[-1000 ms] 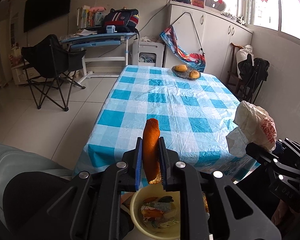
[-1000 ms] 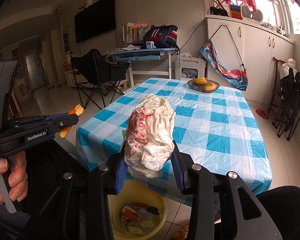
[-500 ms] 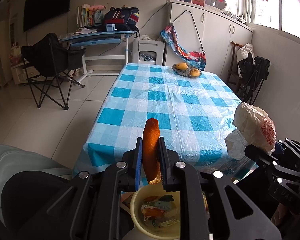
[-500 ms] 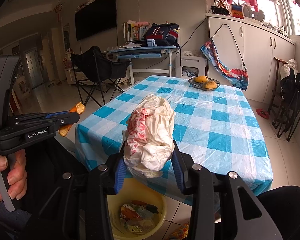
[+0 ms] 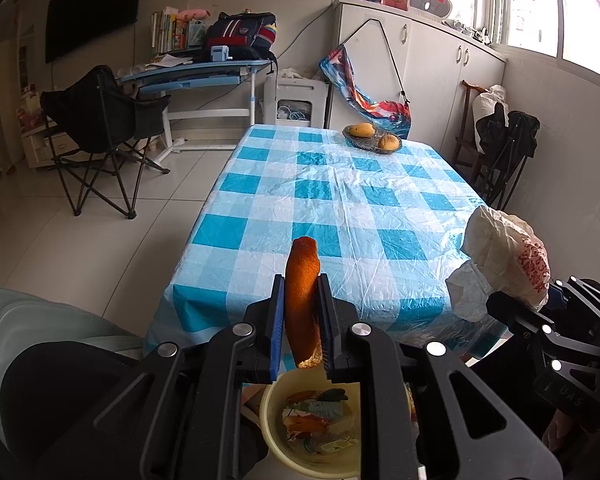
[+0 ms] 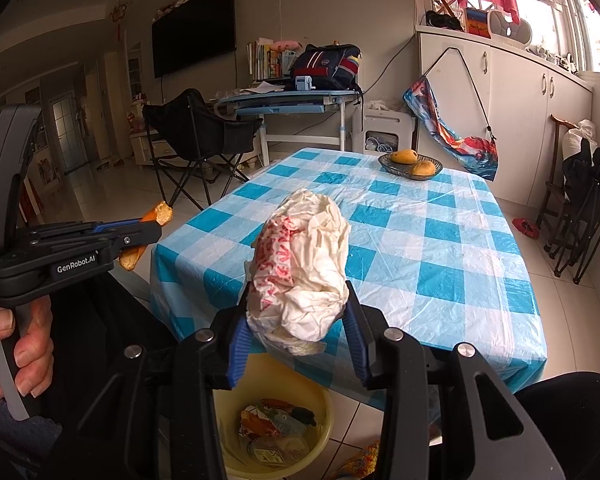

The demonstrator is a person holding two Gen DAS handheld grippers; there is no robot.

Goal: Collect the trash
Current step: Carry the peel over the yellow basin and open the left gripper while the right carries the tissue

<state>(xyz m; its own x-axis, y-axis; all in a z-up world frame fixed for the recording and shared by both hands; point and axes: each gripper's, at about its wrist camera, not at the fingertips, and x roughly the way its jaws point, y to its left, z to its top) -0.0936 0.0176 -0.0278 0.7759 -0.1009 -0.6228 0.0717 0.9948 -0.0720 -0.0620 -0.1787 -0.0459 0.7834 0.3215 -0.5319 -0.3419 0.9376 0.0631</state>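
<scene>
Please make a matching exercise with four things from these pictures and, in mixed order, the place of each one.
1. orange peel
2. crumpled plastic bag
3. yellow bin
4. fruit basket

a. far end of the table
b. in the right gripper
c. on the floor, below both grippers
d. in the left gripper

Pairs: 1-d, 2-b, 3-c, 4-a

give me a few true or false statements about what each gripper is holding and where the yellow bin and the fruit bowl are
1. The left gripper is shut on an orange peel. True.
2. The right gripper is empty. False: it is shut on a crumpled white plastic bag.
3. The yellow bin is empty. False: it already holds trash.
4. The fruit bowl sits at the table's far end. True.
5. The yellow bin stands on the table. False: it is below the table's near edge.
</scene>
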